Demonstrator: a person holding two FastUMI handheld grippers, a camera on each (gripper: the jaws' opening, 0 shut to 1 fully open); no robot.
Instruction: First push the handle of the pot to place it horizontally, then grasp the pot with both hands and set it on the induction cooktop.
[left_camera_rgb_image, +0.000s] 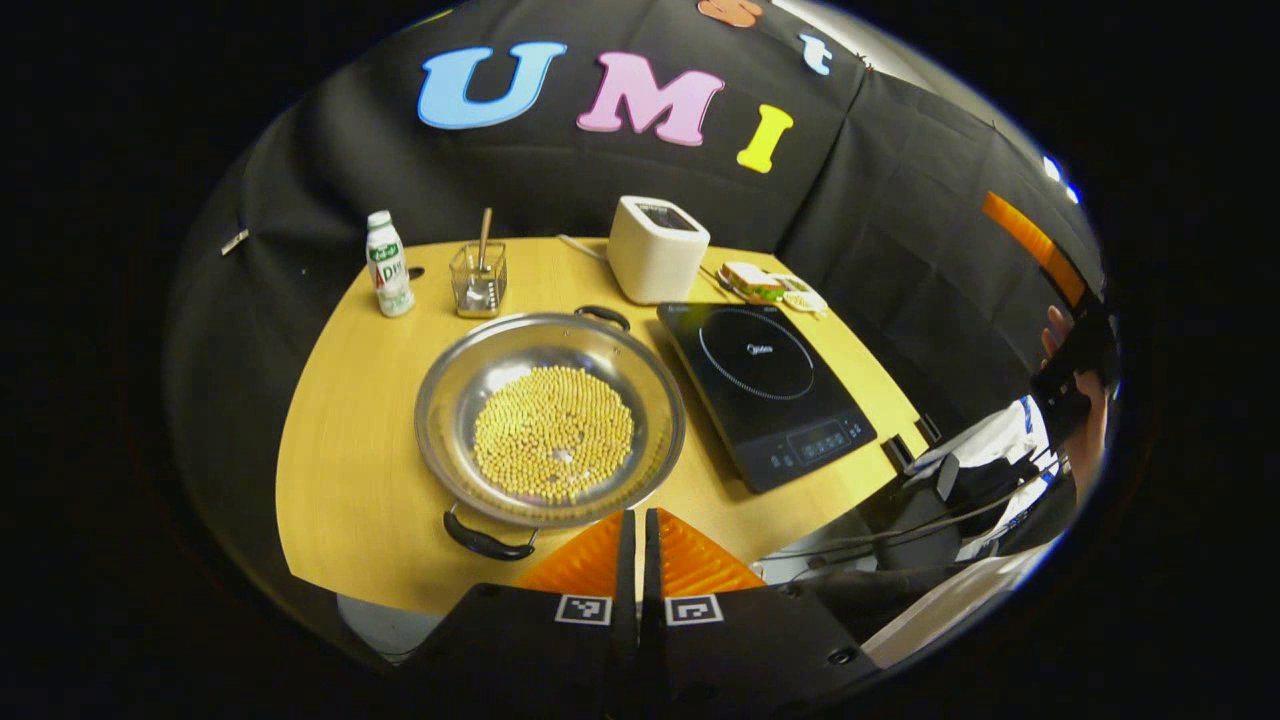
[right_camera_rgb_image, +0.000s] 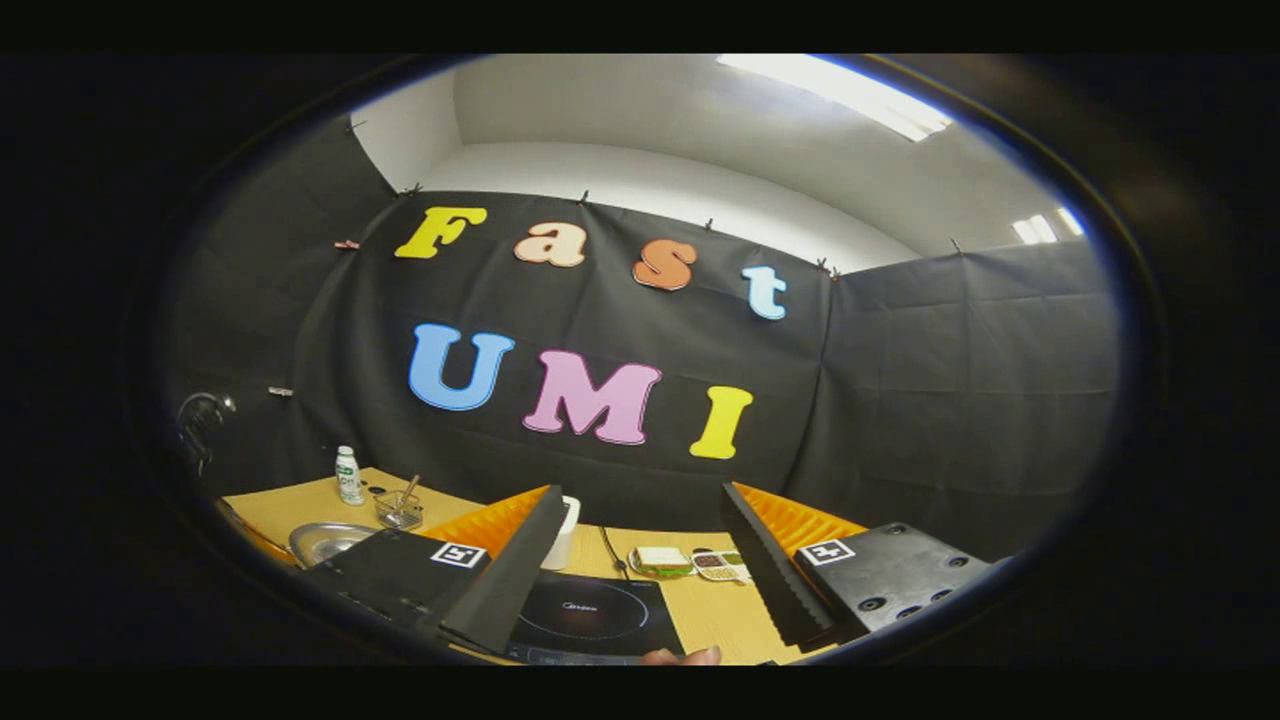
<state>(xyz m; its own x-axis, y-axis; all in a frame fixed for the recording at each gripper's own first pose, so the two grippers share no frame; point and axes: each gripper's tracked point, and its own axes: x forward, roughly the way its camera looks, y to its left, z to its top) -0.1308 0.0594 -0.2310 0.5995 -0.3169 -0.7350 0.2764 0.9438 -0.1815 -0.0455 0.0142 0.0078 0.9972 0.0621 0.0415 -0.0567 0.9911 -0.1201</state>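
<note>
left tool (left_camera_rgb_image: 640, 560) clenched tight, holding nothing, hovering just over pot (left_camera_rgb_image: 550, 415) of beans near its front handle (left_camera_rgb_image: 485, 540). pot on surface (left_camera_rgb_image: 350, 480), just left of induction cooktop (left_camera_rgb_image: 765, 390). right tool (right_camera_rgb_image: 640, 560) spread wide, raised above cooktop.

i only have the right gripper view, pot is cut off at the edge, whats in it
observer: The pot holds a flat layer of small yellow beans.
operator: where do the handles point
observer: In the left gripper view, the near handle faces the camera and the far handle faces the booth's wall, so they do not run side to side.
operator: left tool open or shut
observer: The left tool is shut on nothing, its tips showing at the pot's near rim.
</note>
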